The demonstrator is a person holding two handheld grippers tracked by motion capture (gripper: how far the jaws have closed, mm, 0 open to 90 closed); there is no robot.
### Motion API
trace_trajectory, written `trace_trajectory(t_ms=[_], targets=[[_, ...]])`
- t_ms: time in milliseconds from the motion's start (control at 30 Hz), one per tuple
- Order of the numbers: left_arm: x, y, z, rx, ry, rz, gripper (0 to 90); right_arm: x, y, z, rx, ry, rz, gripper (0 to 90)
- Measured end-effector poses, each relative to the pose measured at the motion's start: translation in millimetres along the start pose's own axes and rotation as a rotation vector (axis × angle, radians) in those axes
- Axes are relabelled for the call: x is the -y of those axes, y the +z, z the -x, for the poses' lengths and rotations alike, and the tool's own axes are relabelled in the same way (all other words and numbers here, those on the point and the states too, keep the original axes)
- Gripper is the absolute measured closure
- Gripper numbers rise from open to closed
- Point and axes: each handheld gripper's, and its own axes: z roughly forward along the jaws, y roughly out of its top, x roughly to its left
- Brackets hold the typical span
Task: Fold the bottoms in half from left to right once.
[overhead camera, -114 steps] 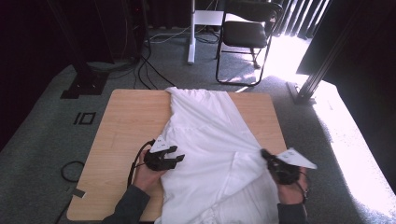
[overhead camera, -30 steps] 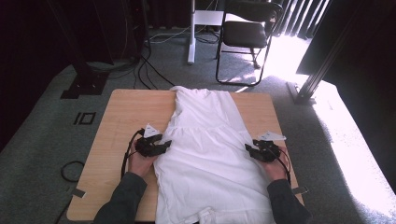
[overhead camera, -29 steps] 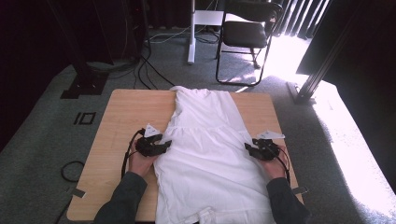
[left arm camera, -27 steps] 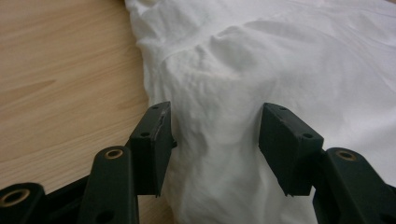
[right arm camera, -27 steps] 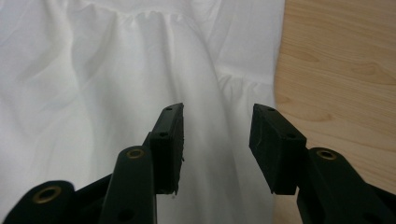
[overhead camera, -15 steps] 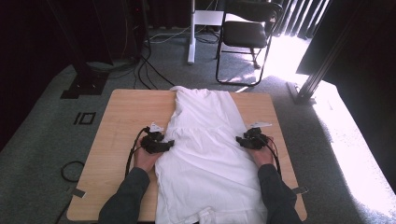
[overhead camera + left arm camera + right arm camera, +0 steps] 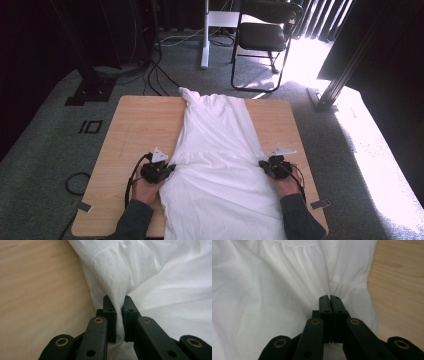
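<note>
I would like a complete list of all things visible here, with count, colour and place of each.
garment: one, white, spread lengthwise on the table, near end over the near edge
table: one, light wood, centre
chair: one, black, beyond the table
cables: several, black, on the carpet at far left
carpet: grey, around the table
left tongs: black, shut on a fold at the garment's left edge
right tongs: black, jaws together at the garment's right edge; cloth between them not visible
forearms: two, dark sleeves, bottom of the high view

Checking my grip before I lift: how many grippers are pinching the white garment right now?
2. The left gripper pinches a fold at the white garment's left edge; the right gripper is shut on its right edge by the gathered seam.
</note>
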Motion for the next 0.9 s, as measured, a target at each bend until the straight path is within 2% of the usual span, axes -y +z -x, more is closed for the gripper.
trace_trajectory(t_ms=[33, 67, 133, 200, 233, 267, 300, 333, 400, 467, 533, 633, 667, 733, 833, 900], targets=[[0.0, 0.0, 0.0, 0.0, 0.0, 0.0, 85.8, 0.0, 0.0, 0.0, 0.0, 0.0, 0.0, 89.0], [12.4, -11.7, 4.7, 0.004, -0.007, -0.006, 85.8, 7.8, -12.8, -5.0, 0.006, -0.001, 0.012, 89.0], [21.9, -19.5, 8.4, 0.012, -0.018, -0.022, 86.0, 16.6, -24.9, -8.0, 0.008, 0.007, 0.022, 89.0], [28.3, -24.5, 11.5, 0.018, -0.011, -0.026, 86.0, 26.3, -32.7, -9.7, 0.015, 0.018, 0.01, 89.0], [29.7, -26.1, 11.9, 0.026, -0.007, -0.019, 85.8, 30.8, -34.4, -10.0, 0.003, 0.03, -0.002, 88.8], [30.3, -27.0, 12.1, 0.029, 0.004, 0.001, 84.2, 34.1, -34.7, -11.2, -0.006, 0.028, -0.015, 88.1], [30.3, -27.0, 12.1, 0.029, 0.004, 0.001, 80.6, 35.7, -34.8, -12.5, -0.016, 0.023, -0.023, 85.2], [29.3, -26.8, 10.4, 0.032, -0.001, 0.034, 73.8, 35.1, -35.4, -13.5, -0.016, 0.017, -0.014, 75.6], [27.4, -26.4, 6.9, 0.042, -0.021, 0.057, 61.3, 28.0, -38.3, -13.8, -0.02, 0.019, 0.015, 65.9], [24.6, -26.6, 4.8, 0.043, -0.026, 0.081, 55.1, 13.9, -41.6, -13.4, -0.035, 0.018, 0.061, 63.4], [20.4, -27.0, 3.1, 0.045, -0.023, 0.096, 53.2, -4.6, -40.1, -15.0, -0.059, 0.005, 0.088, 61.6], [16.9, -27.1, 1.0, 0.045, -0.033, 0.122, 50.4, -32.6, -22.9, -18.8, -0.068, -0.027, 0.073, 60.1], [12.5, -26.2, -1.4, 0.031, -0.027, 0.117, 49.8, -40.3, -13.7, -20.1, -0.066, -0.037, 0.057, 59.3], [8.3, -24.2, -4.5, 0.037, -0.034, 0.117, 48.5, -51.9, 7.4, -22.4, -0.08, -0.043, 0.01, 56.7], [4.8, -19.5, -7.1, 0.031, -0.038, 0.108, 47.9, -59.1, 36.0, -27.1, -0.082, -0.05, -0.062, 52.6], [3.0, -17.4, -7.3, 0.033, -0.038, 0.105, 47.6, -59.1, 47.1, -30.2, -0.101, -0.042, -0.088, 52.7]])
